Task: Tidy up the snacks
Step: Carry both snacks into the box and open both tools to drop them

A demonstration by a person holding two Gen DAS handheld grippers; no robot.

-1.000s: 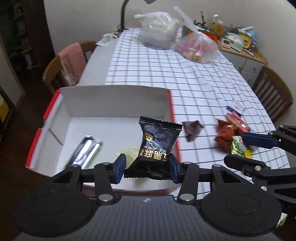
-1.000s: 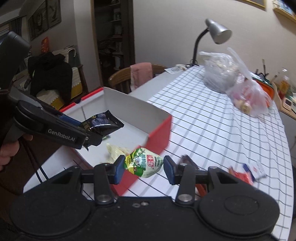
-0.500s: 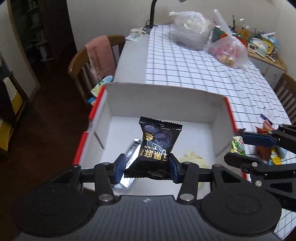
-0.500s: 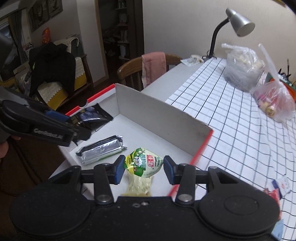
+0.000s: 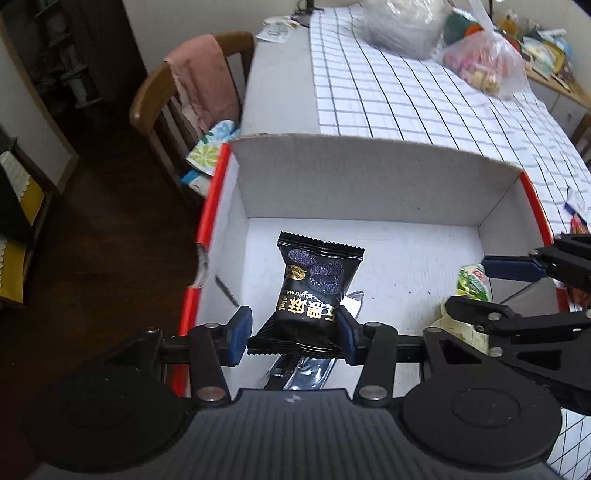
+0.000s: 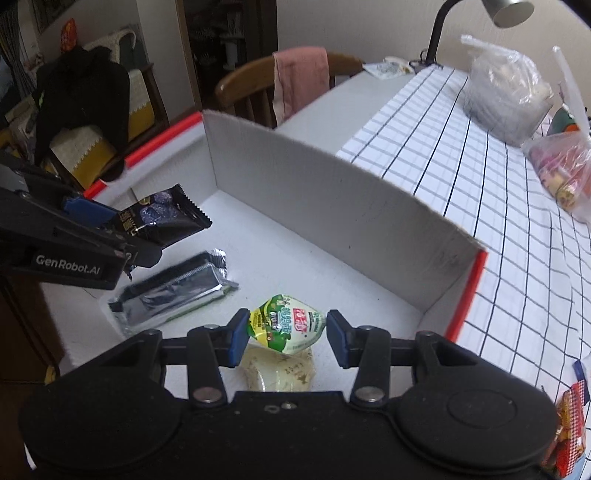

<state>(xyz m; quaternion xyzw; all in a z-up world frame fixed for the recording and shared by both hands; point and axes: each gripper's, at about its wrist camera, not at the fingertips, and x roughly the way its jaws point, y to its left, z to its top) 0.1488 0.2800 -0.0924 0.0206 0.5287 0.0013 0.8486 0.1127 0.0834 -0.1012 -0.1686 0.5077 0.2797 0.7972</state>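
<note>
My left gripper (image 5: 293, 330) is shut on a black snack packet (image 5: 314, 291) with gold lettering, held over the floor of the white box (image 5: 369, 177) with red edges. The packet also shows in the right wrist view (image 6: 162, 218). My right gripper (image 6: 286, 338) is shut on a green and white snack pouch (image 6: 286, 326), held inside the box (image 6: 332, 206) toward its right side. The pouch appears in the left wrist view (image 5: 471, 280). On the box floor lie a silver foil packet (image 6: 173, 291) and a pale yellow packet (image 6: 280, 373).
Loose red snack packets (image 6: 569, 424) lie on the checked tablecloth (image 6: 498, 229) right of the box. Two plastic bags (image 5: 480, 62) stand at the table's far end by a desk lamp (image 6: 495, 11). A wooden chair with a pink cloth (image 5: 199, 81) stands left of the table.
Both grippers have moved left from above the tablecloth to over the box and lower into it, each still holding its snack.
</note>
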